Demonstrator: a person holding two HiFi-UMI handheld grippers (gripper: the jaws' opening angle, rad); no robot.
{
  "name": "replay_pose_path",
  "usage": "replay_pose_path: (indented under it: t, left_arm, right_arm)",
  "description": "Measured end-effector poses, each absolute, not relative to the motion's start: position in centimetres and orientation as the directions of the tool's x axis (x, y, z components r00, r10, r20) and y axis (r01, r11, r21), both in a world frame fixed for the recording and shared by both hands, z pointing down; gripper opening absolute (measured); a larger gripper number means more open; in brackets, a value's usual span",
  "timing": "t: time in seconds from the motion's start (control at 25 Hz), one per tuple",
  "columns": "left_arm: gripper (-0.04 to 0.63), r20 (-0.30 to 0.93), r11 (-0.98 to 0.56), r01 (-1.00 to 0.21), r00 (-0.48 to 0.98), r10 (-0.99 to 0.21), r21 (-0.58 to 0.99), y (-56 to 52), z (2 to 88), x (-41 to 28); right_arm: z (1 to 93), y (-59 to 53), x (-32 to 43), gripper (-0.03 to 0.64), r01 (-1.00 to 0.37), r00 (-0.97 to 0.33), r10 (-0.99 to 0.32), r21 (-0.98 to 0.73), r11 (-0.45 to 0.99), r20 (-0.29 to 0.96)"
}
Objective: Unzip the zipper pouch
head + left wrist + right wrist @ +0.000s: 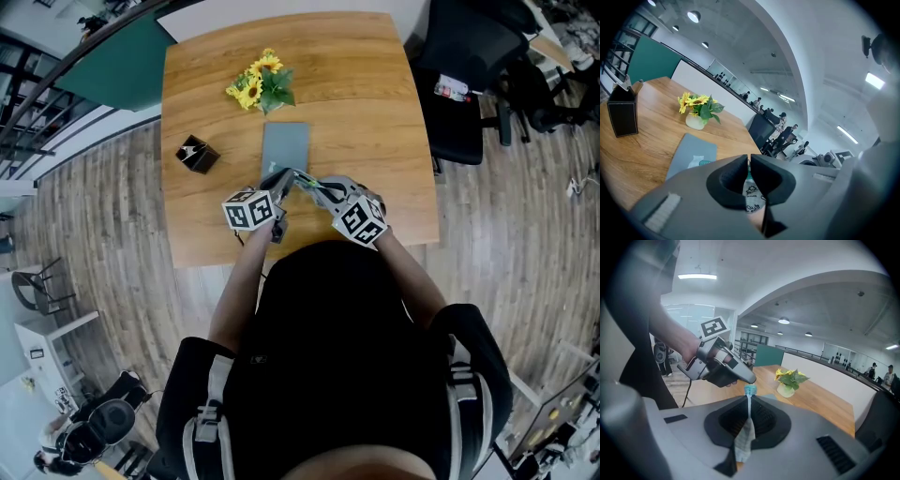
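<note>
Head view shows the pouch [309,184] held between both grippers at the near edge of the bench [375,112]. The right gripper [749,405] jaws clamp its cloth; the left gripper [749,163] jaws pinch its teal tip (only a slit between them). Farther off are a grey pad [285,145], sunflowers [260,82] and, to the left, a black box [197,154].

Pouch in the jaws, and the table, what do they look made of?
Pouch: seemingly thin soft cloth, white with small printed drawings, matte; it creases and folds limply where it is pinched. Table: wood or wood-look laminate, smooth with a low sheen; grain lines show, but the pictures cannot tell which.
</note>
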State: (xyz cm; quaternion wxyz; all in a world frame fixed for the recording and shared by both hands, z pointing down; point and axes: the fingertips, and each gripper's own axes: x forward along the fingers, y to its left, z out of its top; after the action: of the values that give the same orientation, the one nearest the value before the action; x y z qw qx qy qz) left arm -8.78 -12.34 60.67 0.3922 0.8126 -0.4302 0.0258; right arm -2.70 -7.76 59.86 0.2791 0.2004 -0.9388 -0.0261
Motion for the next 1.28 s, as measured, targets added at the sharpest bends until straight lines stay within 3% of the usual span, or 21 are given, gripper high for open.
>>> replay_pose_path:
  t: [1.28]
  left_arm:
    - [0.031, 0.411, -0.292, -0.751, 0.594, -0.692, 0.593, -12.7, 61.8, -10.0]
  right_arm:
    - [59.8, -7.0, -2.7, 0.012, -0.342, -0.775, -0.379, 0.169, 0.925, 0.506]
